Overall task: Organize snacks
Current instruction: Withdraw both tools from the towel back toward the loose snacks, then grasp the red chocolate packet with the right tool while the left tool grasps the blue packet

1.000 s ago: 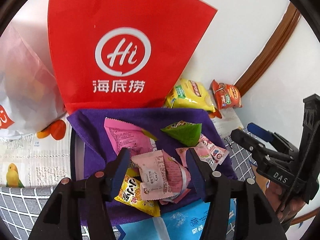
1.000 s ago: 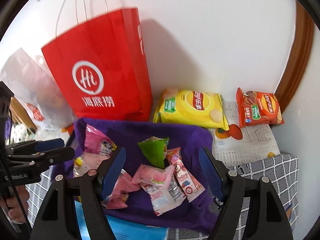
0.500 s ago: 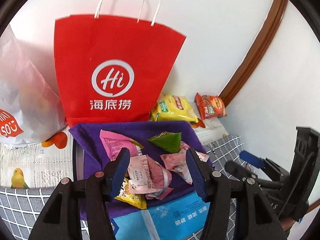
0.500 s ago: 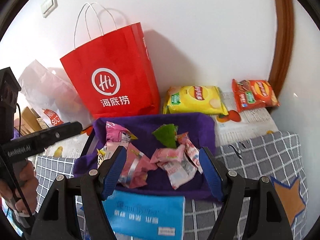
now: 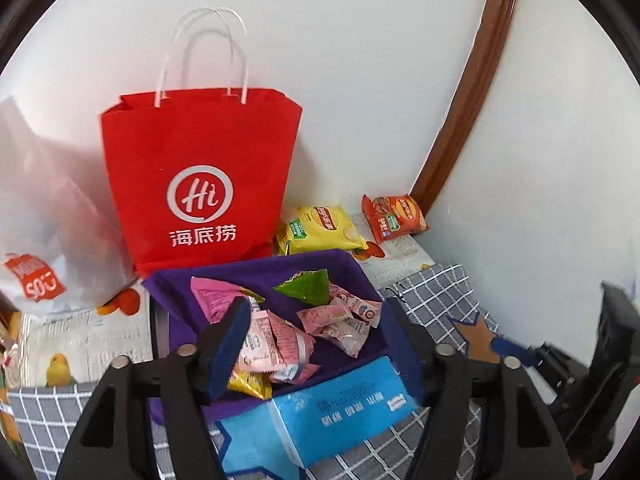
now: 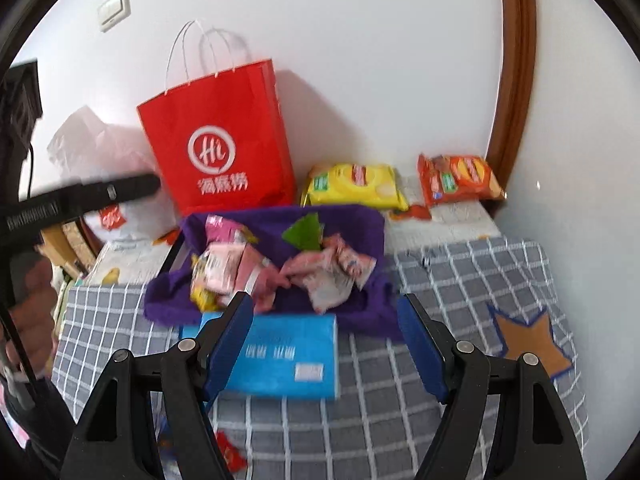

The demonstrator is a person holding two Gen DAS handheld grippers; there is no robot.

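Two grippers hover tilted down over the snacks. Small packets (image 5: pixel 280 344) lie heaped on the purple cloth (image 5: pixel 248 276), probably gathered for sorting. Left gripper (image 5: pixel 316 344) has just been opening, nothing gripped; right gripper (image 6: pixel 326 336) stands apart, empty, above the blue pack (image 6: pixel 288 360).

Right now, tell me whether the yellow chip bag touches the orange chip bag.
Apart. The right wrist view shows the yellow chip bag and the orange chip bag lying side by side by the wall, with a strip of printed paper showing between them.
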